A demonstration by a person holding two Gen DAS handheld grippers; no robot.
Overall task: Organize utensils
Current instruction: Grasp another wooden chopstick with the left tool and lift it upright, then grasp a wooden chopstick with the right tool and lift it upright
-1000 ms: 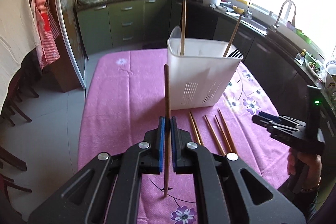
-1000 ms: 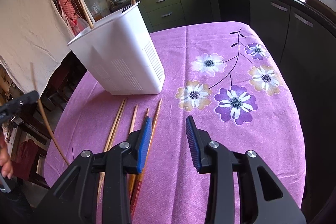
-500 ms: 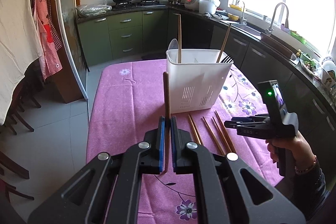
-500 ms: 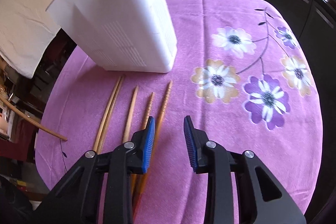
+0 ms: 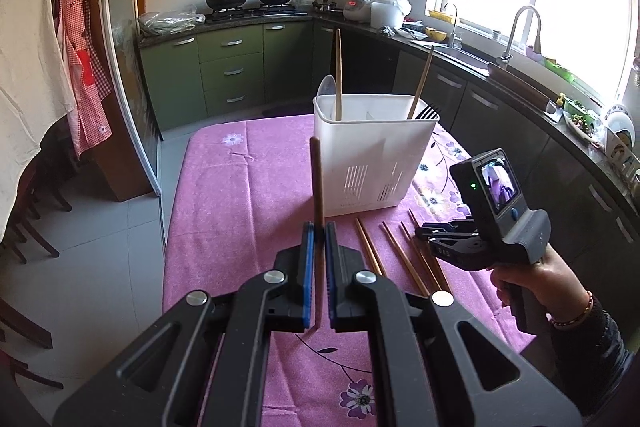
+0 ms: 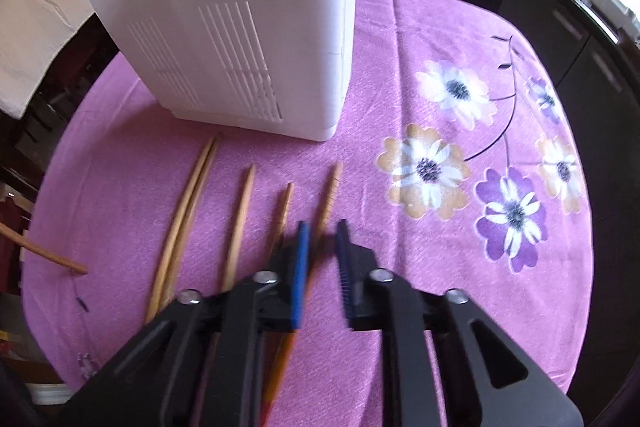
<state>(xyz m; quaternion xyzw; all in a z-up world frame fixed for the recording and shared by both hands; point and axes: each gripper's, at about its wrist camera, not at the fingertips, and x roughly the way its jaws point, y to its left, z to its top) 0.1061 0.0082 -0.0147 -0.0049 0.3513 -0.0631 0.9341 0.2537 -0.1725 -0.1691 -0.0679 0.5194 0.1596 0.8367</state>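
My left gripper (image 5: 319,231) is shut on a brown chopstick (image 5: 317,183) and holds it upright above the pink tablecloth, short of the white utensil holder (image 5: 372,163). The holder holds two chopsticks, a spoon and a fork. Several chopsticks (image 6: 240,223) lie on the cloth in front of the holder (image 6: 240,27). My right gripper (image 6: 321,235) is open, low over the rightmost chopstick (image 6: 329,195), which runs between its jaws. It also shows in the left wrist view (image 5: 424,231).
The table (image 6: 400,67) has a pink cloth with flower prints. Kitchen cabinets, a stove with pots and a sink under the window line the room. Chairs stand at the left of the table.
My right gripper has dropped toward the loose chopsticks and narrowed its jaws around the rightmost one. My left gripper has risen slightly with its chopstick.
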